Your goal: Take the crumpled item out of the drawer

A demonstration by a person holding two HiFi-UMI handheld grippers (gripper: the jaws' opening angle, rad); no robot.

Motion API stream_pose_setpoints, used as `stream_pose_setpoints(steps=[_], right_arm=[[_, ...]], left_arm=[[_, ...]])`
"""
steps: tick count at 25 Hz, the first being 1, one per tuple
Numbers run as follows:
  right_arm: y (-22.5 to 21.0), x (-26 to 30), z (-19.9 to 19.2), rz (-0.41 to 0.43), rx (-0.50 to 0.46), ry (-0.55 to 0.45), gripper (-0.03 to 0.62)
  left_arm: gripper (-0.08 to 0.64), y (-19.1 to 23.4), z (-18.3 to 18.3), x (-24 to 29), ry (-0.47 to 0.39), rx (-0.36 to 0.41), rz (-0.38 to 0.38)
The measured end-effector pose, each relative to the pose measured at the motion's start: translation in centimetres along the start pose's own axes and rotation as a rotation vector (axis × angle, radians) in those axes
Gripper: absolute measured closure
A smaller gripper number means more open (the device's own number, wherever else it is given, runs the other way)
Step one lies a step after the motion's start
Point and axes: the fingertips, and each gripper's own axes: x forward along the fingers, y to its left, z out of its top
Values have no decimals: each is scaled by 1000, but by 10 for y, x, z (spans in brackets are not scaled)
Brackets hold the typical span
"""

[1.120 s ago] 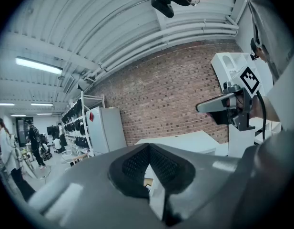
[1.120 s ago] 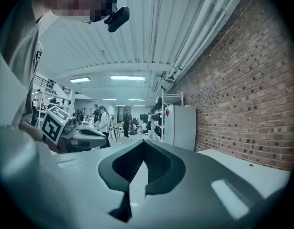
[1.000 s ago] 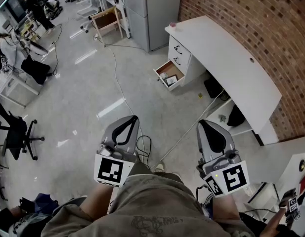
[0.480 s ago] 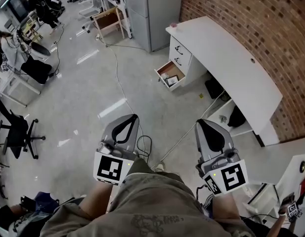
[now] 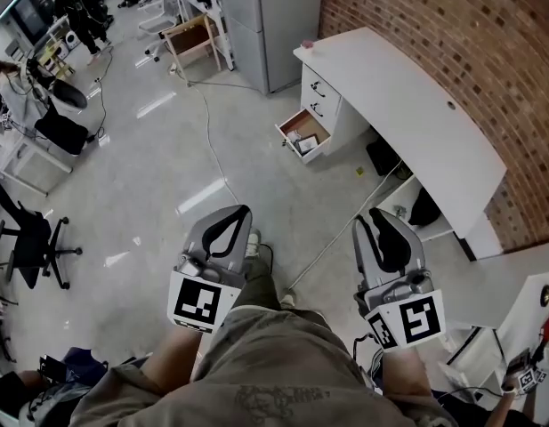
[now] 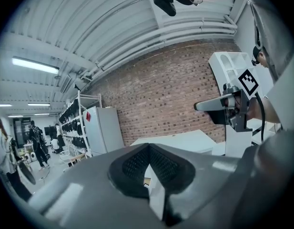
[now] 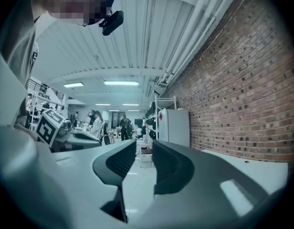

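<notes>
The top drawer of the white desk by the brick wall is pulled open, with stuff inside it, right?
Not quite. The bottom drawer is the one pulled open; the two drawers above it are shut, as the head view shows. The rest holds: the white desk stands by the brick wall, and there are things inside the open drawer.

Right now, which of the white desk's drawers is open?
The bottom white drawer, pulled out with its wooden inside showing; the two dark-handled drawers above it are shut.
</notes>
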Motion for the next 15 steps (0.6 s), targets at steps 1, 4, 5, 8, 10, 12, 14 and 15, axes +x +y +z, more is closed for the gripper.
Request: stream_pose_setpoints(steps=[1,4,5,8,10,12,14,15], right_arm=[[-2,1,1,-11,3,-9,429],[-5,6,0,-22,6,-22,417],[-6,8,-1,-21,4,-21,413],[-6,19,-3,-13,-6,-12,410],[-8,29,-8,-11,-11,0,408],[-13,42,-14,-14,-13,14,408],[-19,58,-19,-17,-15,28,405],[-22,66,-21,-17,-17,36,405]], left_arm=[[559,1,2,1,-7,5,-4],[559,5,0,4,-11,11,-5],[559,8,-3,6,-5,8,-1],[559,17,-5,13,-9,8,-1],[559,23,-7,21,-16,7,-5],[559,30,-14,33,-10,1,-8],[559,40,-19,47,-7,-3,-14],[559,46,-20,54,-8,-4,-17]])
